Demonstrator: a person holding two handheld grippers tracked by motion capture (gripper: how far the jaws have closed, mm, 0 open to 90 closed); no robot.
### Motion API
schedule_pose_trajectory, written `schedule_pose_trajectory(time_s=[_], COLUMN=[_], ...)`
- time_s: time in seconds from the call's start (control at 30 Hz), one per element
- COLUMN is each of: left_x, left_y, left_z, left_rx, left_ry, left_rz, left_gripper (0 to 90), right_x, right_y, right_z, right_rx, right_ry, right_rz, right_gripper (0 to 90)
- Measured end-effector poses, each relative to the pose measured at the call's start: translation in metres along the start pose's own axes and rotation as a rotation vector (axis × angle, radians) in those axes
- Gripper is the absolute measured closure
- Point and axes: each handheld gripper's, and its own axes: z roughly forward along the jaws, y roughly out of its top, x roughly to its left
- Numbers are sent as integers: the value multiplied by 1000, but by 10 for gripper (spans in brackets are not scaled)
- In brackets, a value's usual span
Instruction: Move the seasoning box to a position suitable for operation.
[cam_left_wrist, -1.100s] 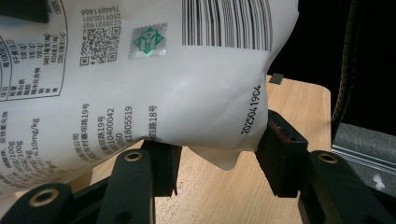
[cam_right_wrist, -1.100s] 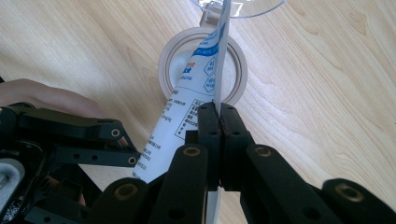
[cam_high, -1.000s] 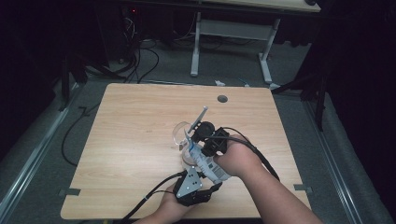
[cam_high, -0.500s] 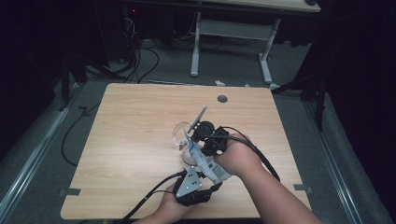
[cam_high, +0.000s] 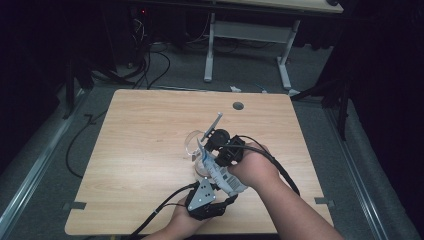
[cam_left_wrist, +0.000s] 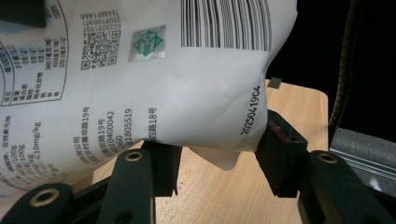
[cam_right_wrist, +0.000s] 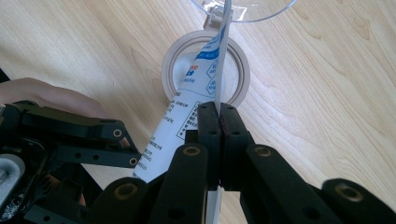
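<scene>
I hold a white printed pouch over the jar on the table: my left gripper clamps its body, my right gripper is pinched shut on its edge. Pouring seems under way; next I should tilt it steadily.

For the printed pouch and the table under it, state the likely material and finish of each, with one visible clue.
Pouch: probably thin plastic film, smooth white and slightly glossy; it creases softly and carries a printed barcode.
Table: pale wood or wood-look laminate, matt; grain lines run across it.
</scene>
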Motion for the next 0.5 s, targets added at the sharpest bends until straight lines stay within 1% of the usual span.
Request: schedule_pose_trajectory(time_s=[0.03,0.07,0.13,0.37,0.5], left_x=[0,0,0,0,0], left_y=[0,0,0,0,0], left_z=[0,0,0,0,0], left_rx=[-1,-2,-5,1,0], left_ry=[0,0,-1,-1,0], left_rz=[1,0,0,6,6], left_gripper=[539,539,540,541,541], right_x=[0,0,1,-1,0], right_y=[0,0,-1,0,1], right_z=[0,0,0,0,0], right_rx=[-1,-2,-10,4,11], right_ry=[2,-5,3,6,6], right_rz=[-4,-13,-14,12,-7], right_gripper=[893,893,893,894,895])
